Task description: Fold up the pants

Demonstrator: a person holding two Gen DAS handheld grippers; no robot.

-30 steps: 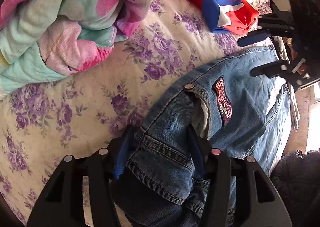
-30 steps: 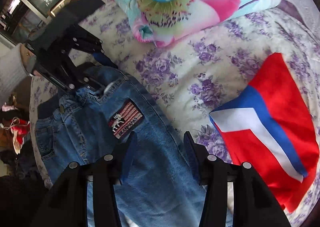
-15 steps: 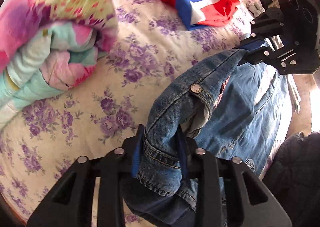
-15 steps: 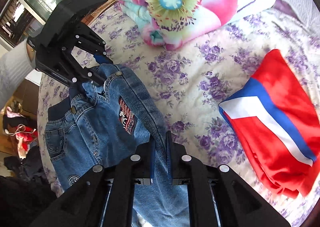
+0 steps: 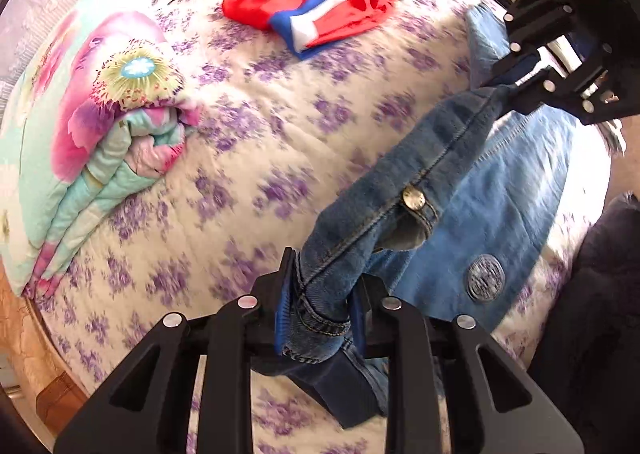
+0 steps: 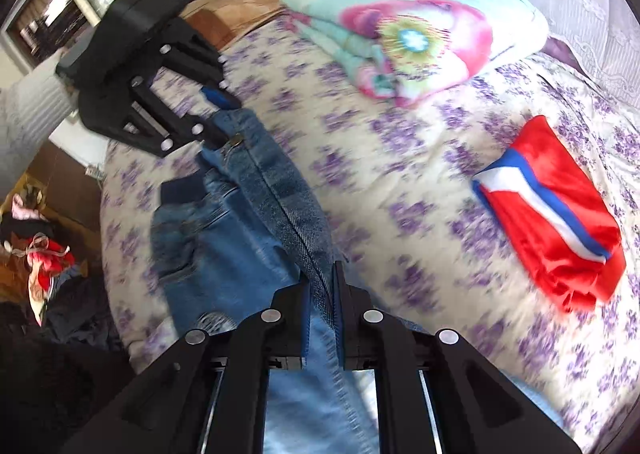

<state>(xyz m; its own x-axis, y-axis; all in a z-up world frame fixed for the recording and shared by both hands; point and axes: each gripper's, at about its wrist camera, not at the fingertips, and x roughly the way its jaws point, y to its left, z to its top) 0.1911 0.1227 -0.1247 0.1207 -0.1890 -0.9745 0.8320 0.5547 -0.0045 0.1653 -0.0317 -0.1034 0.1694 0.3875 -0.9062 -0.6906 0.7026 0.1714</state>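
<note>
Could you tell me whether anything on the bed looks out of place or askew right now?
Nothing looks damaged or spilled. The jeans are lifted along one edge, held by the left gripper and the right gripper. The red garment lies loosely rumpled on the bedspread, apart from the folded quilt.

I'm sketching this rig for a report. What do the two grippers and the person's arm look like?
Both the left gripper and right gripper are matte black angular plastic linkages with round silver pivot pins and blue finger pads. A white ribbed sleeve shows behind the left one.
</note>
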